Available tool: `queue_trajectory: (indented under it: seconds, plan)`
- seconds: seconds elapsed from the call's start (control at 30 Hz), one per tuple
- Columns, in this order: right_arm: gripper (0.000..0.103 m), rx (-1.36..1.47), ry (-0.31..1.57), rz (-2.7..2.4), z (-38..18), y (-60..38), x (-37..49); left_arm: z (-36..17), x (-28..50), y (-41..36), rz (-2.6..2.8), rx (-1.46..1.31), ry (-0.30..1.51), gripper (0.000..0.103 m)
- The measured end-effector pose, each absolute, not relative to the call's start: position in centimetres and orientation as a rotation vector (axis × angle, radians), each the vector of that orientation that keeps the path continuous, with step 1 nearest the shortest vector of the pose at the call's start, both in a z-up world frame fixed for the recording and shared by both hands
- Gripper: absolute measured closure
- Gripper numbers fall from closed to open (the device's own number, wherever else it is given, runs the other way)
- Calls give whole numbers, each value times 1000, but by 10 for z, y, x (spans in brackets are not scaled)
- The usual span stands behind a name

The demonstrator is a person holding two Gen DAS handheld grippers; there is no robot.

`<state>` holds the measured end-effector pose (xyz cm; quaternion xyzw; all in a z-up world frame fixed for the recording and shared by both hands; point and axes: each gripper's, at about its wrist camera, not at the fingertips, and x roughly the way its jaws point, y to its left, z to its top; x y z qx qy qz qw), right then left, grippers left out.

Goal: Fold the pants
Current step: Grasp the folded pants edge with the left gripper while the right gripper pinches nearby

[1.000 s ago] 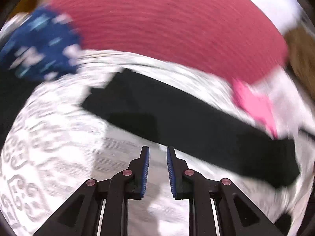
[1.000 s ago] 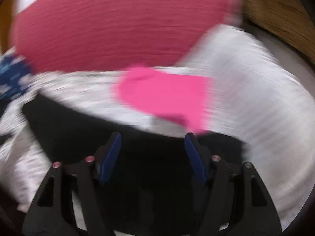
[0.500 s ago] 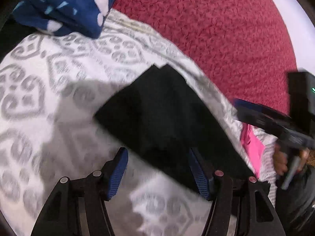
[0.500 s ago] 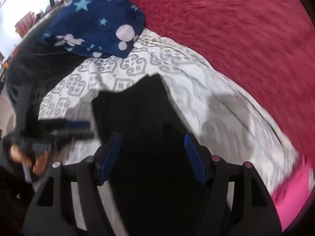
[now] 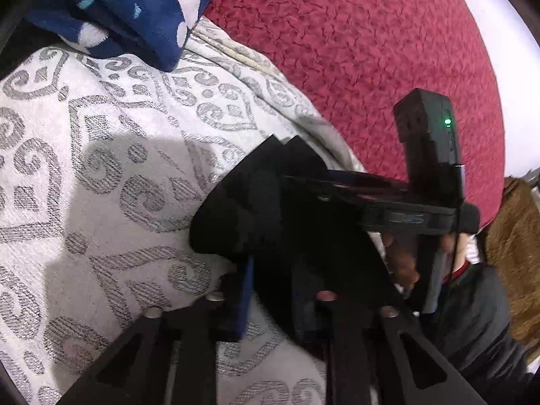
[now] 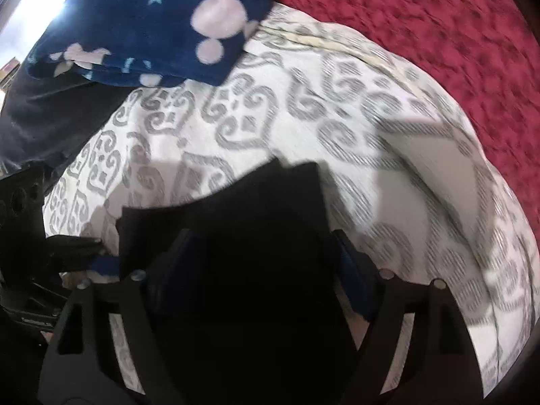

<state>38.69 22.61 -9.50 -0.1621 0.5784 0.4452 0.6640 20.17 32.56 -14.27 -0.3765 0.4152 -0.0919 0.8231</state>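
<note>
Nearest the left wrist camera, the left gripper (image 5: 270, 290) has black pants (image 5: 290, 222) lying between its spread fingers; whether the blue pads pinch the cloth cannot be told. In the right wrist view, the right gripper (image 6: 260, 270) likewise straddles the pants (image 6: 256, 236), fingers wide apart with dark cloth filling the gap, so it looks released, not clamped.

The pants lie in a dark strip on a white bedspread (image 5: 101, 168) with grey scroll patterns, the far end showing two overlapping corners. The step in hand looks like taking hold of the near end for a fold. The next move calls for both tools to close on the fabric edge and carry it toward the far end.

Beyond lies a navy blanket (image 6: 162, 23) with pale dots and stars, well apart from the pants. Farther still is a red blanket (image 5: 354, 50). Neither blocks the fold; the two tools crowd each other closely.
</note>
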Motion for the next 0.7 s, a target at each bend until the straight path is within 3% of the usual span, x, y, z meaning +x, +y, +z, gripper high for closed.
queue_trajectory:
  seconds: [0.03, 0.07, 0.37, 0.7]
  plan:
    - [73, -386, 1294, 990, -95, 231, 385, -141, 202, 325, -196, -790, 877, 95]
    - [91, -414, 1281, 957, -94, 235, 384, -140, 202, 323, -197, -771, 873, 96]
    - [93, -262, 1220, 977, -47, 220, 377, -118, 188, 321, -209, -728, 790, 99]
    - [93, -232, 1135, 999, 0, 223, 363, -57, 149, 315, -166, -601, 631, 100]
